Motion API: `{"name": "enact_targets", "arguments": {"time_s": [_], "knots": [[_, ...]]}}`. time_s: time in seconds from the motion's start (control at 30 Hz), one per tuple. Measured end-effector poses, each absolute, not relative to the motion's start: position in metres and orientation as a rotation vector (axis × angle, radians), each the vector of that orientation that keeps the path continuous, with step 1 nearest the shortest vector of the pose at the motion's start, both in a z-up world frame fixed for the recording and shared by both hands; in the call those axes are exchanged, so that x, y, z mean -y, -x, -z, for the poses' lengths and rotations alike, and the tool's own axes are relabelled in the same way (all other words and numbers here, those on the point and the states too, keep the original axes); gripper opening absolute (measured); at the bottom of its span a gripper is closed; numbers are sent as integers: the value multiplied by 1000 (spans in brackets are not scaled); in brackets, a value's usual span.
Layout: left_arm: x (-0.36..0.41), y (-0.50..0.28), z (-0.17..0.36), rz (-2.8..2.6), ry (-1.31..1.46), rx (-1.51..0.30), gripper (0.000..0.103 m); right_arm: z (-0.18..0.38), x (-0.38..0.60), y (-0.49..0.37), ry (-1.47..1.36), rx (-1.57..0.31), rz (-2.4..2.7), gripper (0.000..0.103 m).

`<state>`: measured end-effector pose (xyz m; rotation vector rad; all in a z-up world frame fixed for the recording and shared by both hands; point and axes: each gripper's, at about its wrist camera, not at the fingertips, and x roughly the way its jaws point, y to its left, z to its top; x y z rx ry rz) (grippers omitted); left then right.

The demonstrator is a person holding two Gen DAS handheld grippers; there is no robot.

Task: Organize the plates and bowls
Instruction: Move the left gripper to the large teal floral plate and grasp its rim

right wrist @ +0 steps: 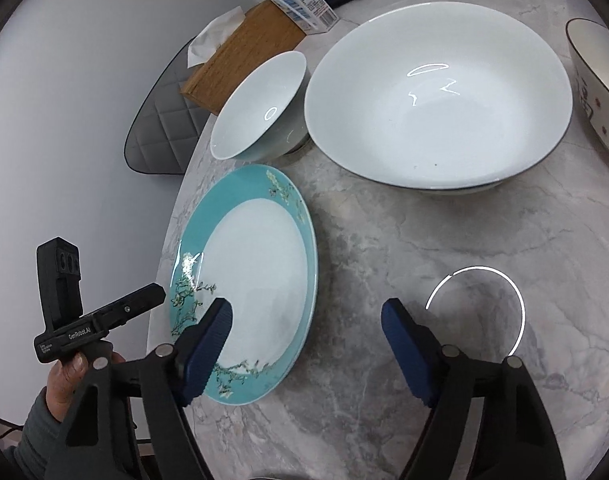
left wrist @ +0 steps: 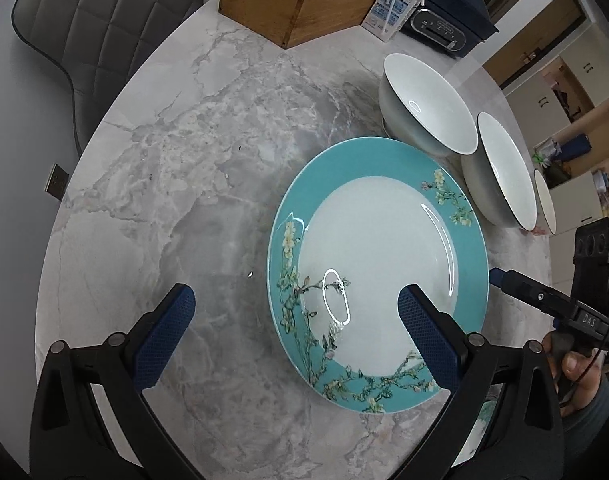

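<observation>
1. Both my grippers hang spread wide with nothing in the fingers: left gripper [left wrist: 294, 334] over the teal plate's [left wrist: 378, 264] near edge, right gripper [right wrist: 306, 344] over bare bench [right wrist: 424, 240].
2. Plate sits flat on the marble.
3. Small white bowl [right wrist: 260, 108] and big white bowl [right wrist: 436, 96] stand just behind it.

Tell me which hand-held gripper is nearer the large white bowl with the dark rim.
Right. The right hand-held gripper hangs open over the marble just in front of the large white dark-rimmed bowl; the left hand-held gripper is farther away, over the teal floral plate's far side.
</observation>
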<state>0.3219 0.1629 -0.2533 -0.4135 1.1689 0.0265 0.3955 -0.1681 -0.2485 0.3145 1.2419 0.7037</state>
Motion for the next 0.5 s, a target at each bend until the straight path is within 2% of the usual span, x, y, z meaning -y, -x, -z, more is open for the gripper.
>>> {"name": "enact_targets", "arguments": {"time_s": [0.03,0.1,0.17,0.3,0.37,0.4,0.47,0.5], "knots": [[-162,-325,255,-21,406,-1174,99,250,168,-398,-314,-1245,-703,75],[-161,-330,260,-25,394,-1187,82,255,165,-403,-323,-1263,-704,71],[-161,-335,268,-21,392,-1219,60,258,162,-408,-312,-1276,-705,67],[-161,-342,278,-2,403,-1243,46,262,158,-411,-306,-1281,-712,63],[-163,-343,283,0,422,-1255,29,262,155,-412,-293,-1285,-716,60],[-163,-343,283,-3,426,-1248,28,262,153,-413,-285,-1289,-717,58],[-164,-343,285,-7,429,-1257,17,263,148,-414,-271,-1305,-724,51],[-164,-344,286,-10,428,-1260,17,264,147,-414,-260,-1312,-724,44]]}}
